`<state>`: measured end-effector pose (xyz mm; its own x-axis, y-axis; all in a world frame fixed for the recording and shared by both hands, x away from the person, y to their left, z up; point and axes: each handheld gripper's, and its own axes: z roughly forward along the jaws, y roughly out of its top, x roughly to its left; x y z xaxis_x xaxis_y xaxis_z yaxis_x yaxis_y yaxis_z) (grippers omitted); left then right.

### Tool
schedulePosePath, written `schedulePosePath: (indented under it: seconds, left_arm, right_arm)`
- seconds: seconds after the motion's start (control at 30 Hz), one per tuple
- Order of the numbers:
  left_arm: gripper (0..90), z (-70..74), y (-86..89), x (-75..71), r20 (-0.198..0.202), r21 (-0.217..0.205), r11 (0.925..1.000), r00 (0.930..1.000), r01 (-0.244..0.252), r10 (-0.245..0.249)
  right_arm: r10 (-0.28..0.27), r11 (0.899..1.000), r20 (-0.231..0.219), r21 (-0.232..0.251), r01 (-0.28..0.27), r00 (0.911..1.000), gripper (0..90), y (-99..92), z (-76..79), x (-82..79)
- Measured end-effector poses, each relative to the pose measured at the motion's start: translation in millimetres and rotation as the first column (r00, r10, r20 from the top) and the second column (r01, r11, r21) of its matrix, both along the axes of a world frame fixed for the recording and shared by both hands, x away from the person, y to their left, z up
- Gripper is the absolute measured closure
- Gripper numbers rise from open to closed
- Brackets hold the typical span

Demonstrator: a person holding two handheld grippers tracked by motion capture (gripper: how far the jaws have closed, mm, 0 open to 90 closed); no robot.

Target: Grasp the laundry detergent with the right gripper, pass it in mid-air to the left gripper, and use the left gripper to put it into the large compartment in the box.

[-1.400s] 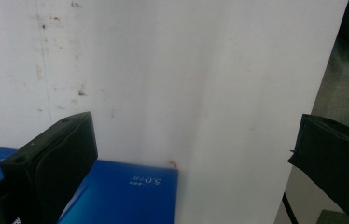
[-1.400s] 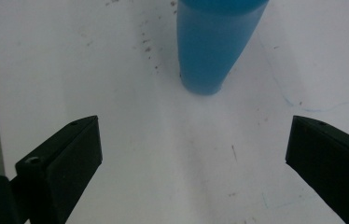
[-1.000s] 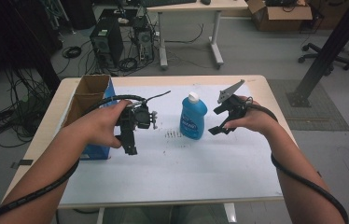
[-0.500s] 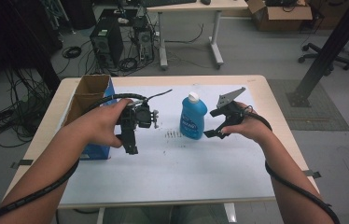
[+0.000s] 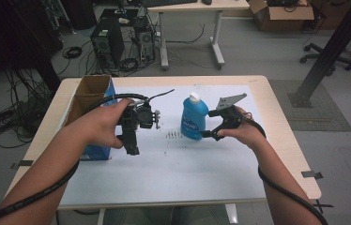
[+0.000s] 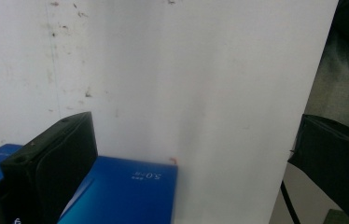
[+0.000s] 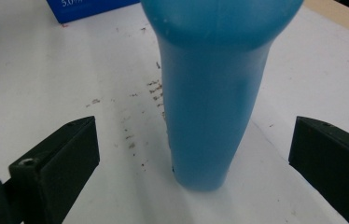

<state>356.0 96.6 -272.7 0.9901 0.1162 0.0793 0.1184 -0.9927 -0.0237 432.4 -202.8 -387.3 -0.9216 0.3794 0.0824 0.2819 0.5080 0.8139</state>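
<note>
The tabletop (image 5: 173, 173), white-covered, is seen whole from the high view, with a blue box (image 5: 99, 151) at its left edge. The blue bottle (image 5: 194, 119) stands upright near the middle; its white cap is cut off in the right gripper view, where the right tongs (image 7: 193, 154) are spread wide on either side of its base, not touching. The left tongs (image 6: 186, 154) are held wide above the box corner; their tips are hard to make out from above.

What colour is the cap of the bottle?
White, on the blue bottle; cap clearest in the high view.
</note>
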Motion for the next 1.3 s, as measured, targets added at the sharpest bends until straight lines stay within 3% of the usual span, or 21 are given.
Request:
schedulePosePath:
  seconds: [0.1,0.63,0.9,1.3]
  left_arm:
    - [0.2,1.7,-0.1,-0.4,0.001,0.001,1.0000,1.0000,-0.001,0.001]
    - [0.2,2.0,-0.3,0.7,0.009,-0.005,1.0000,0.9999,0.006,-0.006]
    - [0.2,0.5,-1.1,1.3,0.007,-0.006,0.9999,0.9999,0.010,-0.010]
    - [0.2,-0.2,0.0,0.6,0.008,-0.012,0.9998,0.9999,0.014,-0.014]
  right_arm:
    - [-0.020,0.999,0.013,0.040,0.019,0.9997,1.7,1.8,-4.8,1.2]
    - [-0.067,0.990,0.030,0.129,0.063,0.9973,1.2,13.8,-22.5,5.8]
    - [-0.084,0.987,0.028,0.141,0.080,0.9960,1.2,17.8,-32.0,9.9]
    - [-0.130,0.973,0.048,0.198,0.118,0.9903,1.0,25.0,-42.0,11.3]
